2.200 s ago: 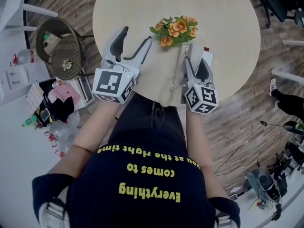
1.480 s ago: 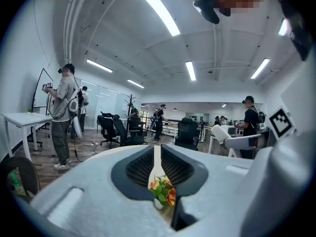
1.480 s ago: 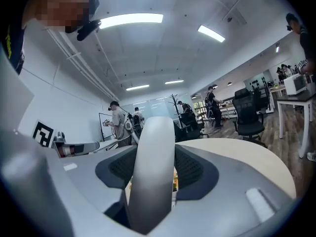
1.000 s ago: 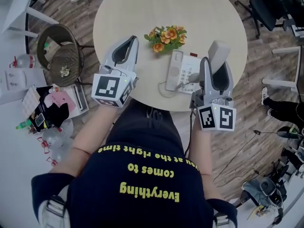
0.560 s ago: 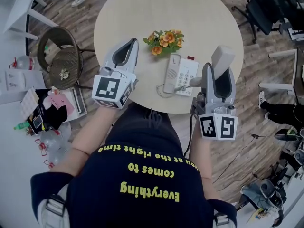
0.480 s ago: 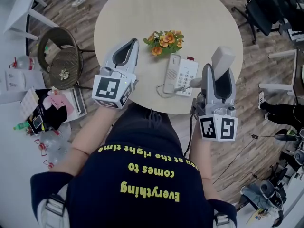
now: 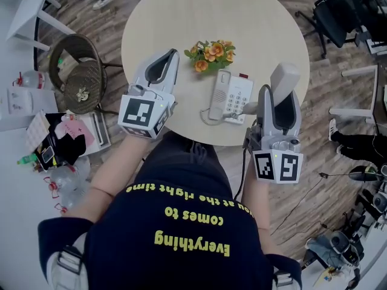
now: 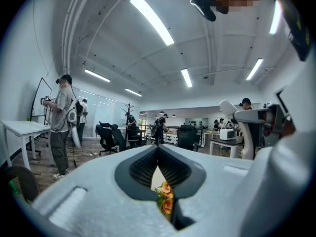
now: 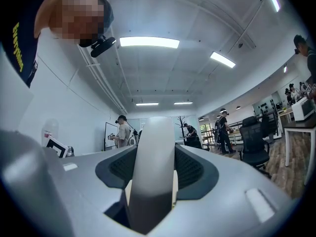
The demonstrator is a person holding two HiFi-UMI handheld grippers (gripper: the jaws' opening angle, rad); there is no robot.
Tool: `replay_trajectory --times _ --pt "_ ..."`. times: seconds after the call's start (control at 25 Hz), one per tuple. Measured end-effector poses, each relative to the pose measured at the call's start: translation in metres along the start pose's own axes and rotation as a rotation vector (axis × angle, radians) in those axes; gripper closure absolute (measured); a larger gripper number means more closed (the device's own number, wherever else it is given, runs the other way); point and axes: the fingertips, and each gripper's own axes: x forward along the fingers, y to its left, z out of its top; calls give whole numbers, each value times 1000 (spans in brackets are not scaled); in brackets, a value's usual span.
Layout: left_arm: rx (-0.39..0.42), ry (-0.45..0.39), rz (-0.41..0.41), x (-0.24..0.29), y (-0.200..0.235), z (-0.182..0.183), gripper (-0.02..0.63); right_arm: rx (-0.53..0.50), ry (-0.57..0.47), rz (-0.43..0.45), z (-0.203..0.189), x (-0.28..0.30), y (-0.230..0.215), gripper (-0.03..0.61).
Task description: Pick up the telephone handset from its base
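One round table (image 7: 181,17) with a pale top filled the upper middle of the head view, standing on a wood-plank floor. To its left stood a wicker chair (image 7: 78,71), and a dark office chair (image 7: 338,17) stood well apart at the upper right. The person, in a dark shirt with yellow lettering, stood at the table's near edge with both arms held forward.

The left gripper (image 7: 173,53) hung over the near left part of the tabletop. Its jaws were pressed together with nothing between them. In the left gripper view only a narrow slit showed below their meeting point, with orange blossoms seen through it.

The right gripper (image 7: 279,95) was at the table's right edge. Its jaws stood fairly wide and pinched the telephone handset (image 7: 284,76). In the right gripper view the pale grey handset ran upright between the two ribbed pads and filled the gap. It was off its base and to the right of it, with its far end reaching past the jaw tips.

The white telephone base (image 7: 233,95) lay flat on the table between the two grippers, keypad up and cradle bare. A small bunch of orange flowers (image 7: 210,52) sat just beyond it. A coiled cord (image 7: 211,116) curled along the base's near side.
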Motion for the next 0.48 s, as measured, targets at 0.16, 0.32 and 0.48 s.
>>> replay_trajectory --times 0.16,0.32,0.48 --pt "2 3 -4 0 -1 -1 611 -9 -2 -6 1 -1 -1 334" --pt "11 7 -6 0 -2 -3 611 -20 -2 -12 1 -2 -1 334" --pt "12 9 -7 1 -3 -4 611 -16 -2 -16 0 -2 -2 334"
